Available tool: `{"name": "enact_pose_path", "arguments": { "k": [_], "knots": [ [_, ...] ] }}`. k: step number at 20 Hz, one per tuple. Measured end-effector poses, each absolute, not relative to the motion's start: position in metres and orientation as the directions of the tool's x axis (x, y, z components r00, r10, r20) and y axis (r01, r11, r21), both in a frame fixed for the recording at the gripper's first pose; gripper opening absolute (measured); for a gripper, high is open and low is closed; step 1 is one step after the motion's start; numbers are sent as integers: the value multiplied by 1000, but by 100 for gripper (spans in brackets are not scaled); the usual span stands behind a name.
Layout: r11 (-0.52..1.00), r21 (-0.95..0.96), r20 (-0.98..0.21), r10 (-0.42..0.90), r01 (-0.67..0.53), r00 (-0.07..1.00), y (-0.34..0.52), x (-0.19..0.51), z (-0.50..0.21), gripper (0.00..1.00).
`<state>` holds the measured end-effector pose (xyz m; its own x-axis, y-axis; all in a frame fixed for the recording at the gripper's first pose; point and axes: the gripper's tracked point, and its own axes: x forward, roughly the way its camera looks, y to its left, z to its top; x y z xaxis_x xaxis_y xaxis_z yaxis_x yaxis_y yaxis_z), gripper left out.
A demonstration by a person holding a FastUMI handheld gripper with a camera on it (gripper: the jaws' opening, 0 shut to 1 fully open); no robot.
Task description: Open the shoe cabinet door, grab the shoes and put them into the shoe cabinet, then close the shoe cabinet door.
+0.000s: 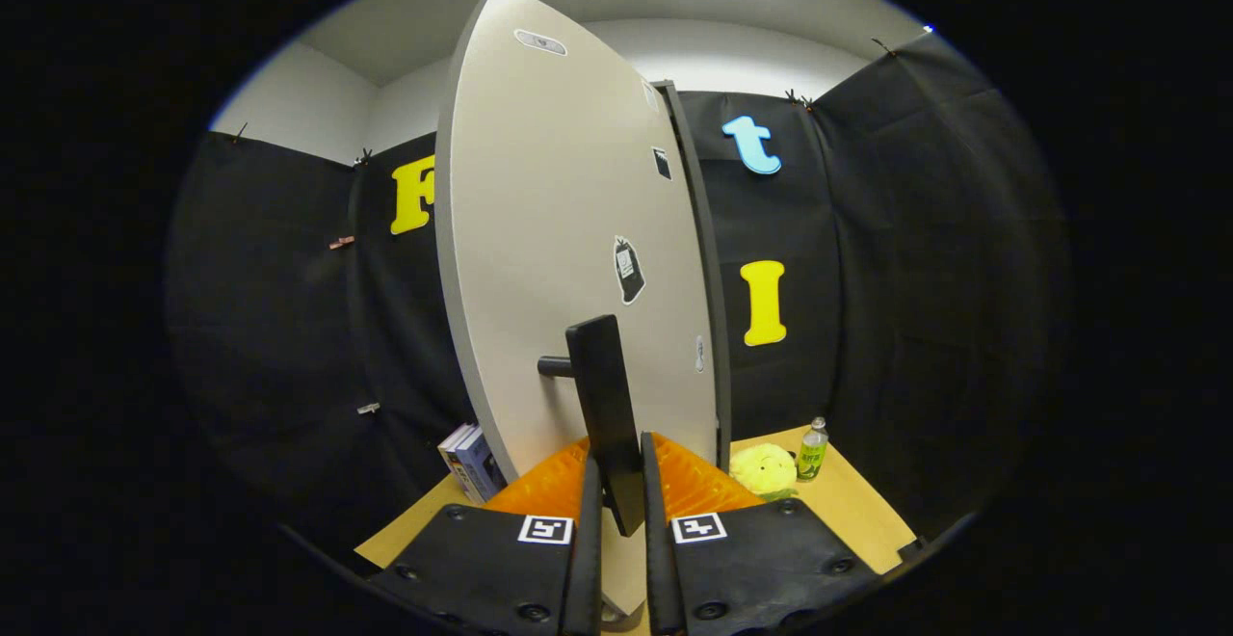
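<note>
Black cloth walls are seen behind a tan table (857,511). On it, the cabinet door (568,260) stands ajar, its handle (607,405) clamped between the fingers of the gripper (616,511). Books (472,463), a plush toy (763,470) and a bottle (812,449) flank the door.

My fingers (582,559) clamp a matt black handle (607,414) on the smooth, satin-grey cabinet door (559,231); the table (848,501) looks like bare cardboard-brown board.
</note>
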<state>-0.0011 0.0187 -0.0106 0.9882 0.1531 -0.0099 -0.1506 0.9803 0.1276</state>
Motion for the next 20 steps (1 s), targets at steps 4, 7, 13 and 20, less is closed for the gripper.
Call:
{"name": "enact_pose_path", "arguments": {
  "k": [4, 7, 13, 20],
  "knots": [
    [987, 84, -16, 141, -139, 990, 1, -7, -8, 18],
    [986, 71, -41, 156, -153, 987, -11, -5, -7, 18],
    [980, 120, -52, 163, -156, 985, -40, -6, -6, 18],
    [989, 94, -35, 114, -111, 993, -71, -2, -2, 17]
  ]
}}
